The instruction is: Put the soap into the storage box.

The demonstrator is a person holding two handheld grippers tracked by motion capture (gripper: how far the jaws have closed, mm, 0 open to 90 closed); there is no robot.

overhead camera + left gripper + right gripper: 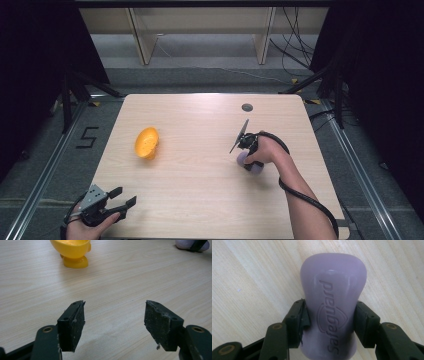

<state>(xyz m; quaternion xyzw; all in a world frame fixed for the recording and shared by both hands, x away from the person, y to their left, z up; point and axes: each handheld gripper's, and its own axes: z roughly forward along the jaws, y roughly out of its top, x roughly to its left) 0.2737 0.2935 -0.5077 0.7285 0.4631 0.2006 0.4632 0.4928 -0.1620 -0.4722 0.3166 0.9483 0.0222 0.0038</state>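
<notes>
We have the right tool down over a lilac bar of soap that lies flat on the tabletop, right of its middle; in the high view the soap peeps out under the hand. Its pads sit against the bar's narrow waist on both sides, so we take it as gripped there. We judge the bar hard and fairly dense, small enough to lift easily, but smooth and waxy, so it could slide out of a loose pinch. The waist is the best hold: the wider ends stop it slipping lengthwise. The left tool rests at the near left corner, jaws partly apart with nothing between them. A yellow soap dish stands left of centre, well apart from the soap.
</notes>
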